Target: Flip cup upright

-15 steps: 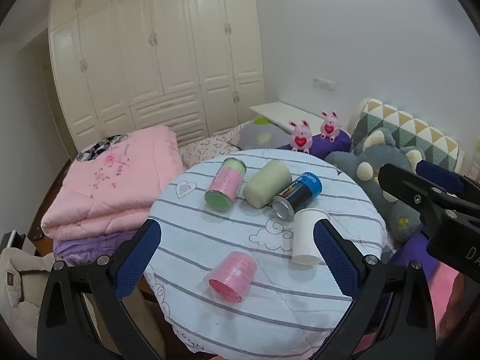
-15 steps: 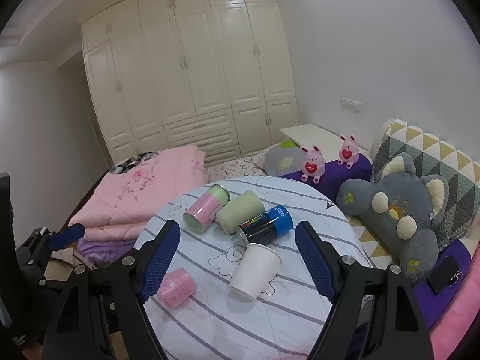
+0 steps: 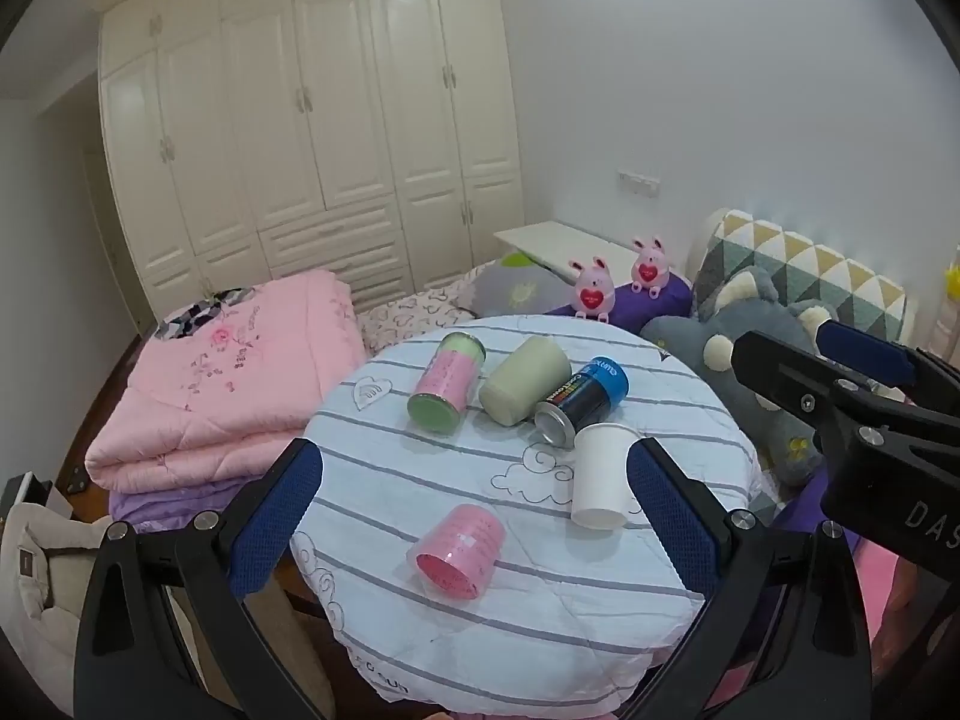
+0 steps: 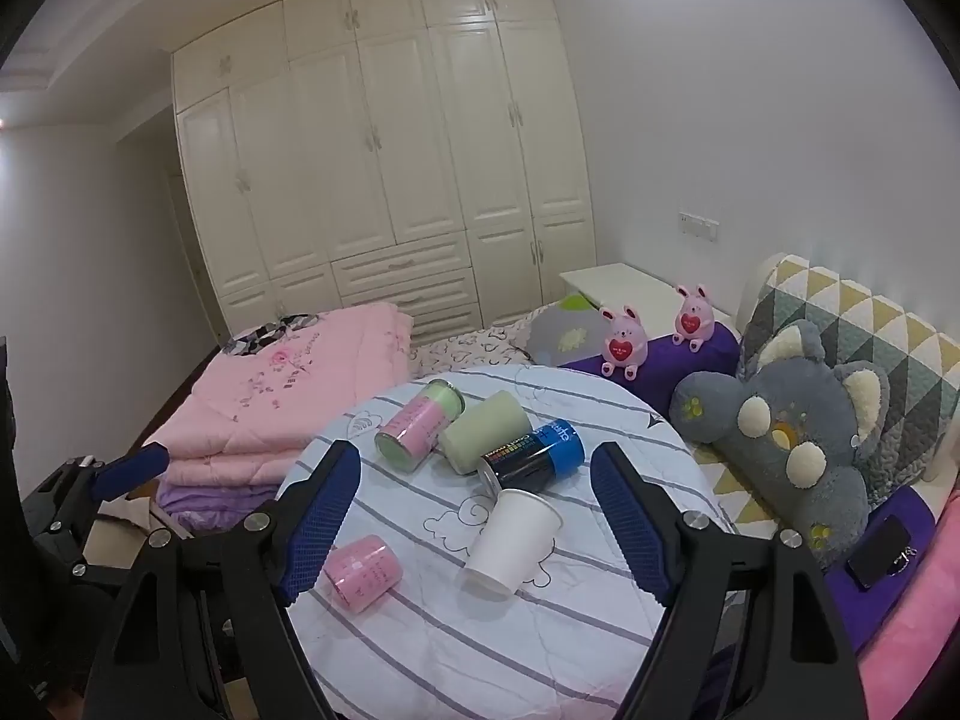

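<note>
Several cups lie on their sides on a round table with a striped white cloth. A pink cup lies nearest, at the front left. A white paper cup lies right of centre. Behind it lie a black and blue can, a pale green cup and a pink and green tin. My left gripper is open and empty above the table's near side. My right gripper is open and empty, with the white cup between its fingers in view.
A folded pink quilt lies on the bed to the left. A grey plush elephant and patterned cushion are at the right. Two pink plush toys sit behind the table. A white wardrobe fills the back wall.
Both views have shifted slightly; the table and cups sit a little lower and closer. No cup has moved. Both grippers stay open.
</note>
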`<control>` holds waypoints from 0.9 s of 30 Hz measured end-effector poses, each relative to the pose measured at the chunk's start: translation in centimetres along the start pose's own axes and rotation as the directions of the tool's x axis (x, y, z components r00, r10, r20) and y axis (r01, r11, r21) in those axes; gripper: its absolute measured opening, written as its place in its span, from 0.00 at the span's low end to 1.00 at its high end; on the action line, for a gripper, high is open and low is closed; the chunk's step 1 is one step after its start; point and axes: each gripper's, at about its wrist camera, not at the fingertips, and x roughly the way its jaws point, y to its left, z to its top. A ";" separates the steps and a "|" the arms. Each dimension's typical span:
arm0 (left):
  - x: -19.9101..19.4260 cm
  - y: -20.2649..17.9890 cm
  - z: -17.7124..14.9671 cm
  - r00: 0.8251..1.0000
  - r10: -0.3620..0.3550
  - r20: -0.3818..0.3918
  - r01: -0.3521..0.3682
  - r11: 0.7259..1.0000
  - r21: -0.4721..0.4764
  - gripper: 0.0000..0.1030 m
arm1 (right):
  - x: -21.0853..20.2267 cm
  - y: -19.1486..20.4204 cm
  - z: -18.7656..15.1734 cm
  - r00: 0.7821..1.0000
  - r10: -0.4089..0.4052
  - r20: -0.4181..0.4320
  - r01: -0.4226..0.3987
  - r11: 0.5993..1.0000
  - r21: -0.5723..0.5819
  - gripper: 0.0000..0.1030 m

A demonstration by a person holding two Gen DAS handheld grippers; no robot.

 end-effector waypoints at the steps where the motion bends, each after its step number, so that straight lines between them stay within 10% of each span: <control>1: -0.2 0.1 0.0 1.000 -0.001 0.002 0.001 1.000 -0.003 1.00 | -0.1 0.1 0.1 1.000 -0.001 0.003 0.001 1.000 -0.002 0.78; 27: -2.1 2.7 -0.3 0.994 0.045 0.102 -0.035 0.995 -0.092 1.00 | -2.4 1.4 0.1 0.988 -0.103 0.115 0.109 0.993 -0.047 0.78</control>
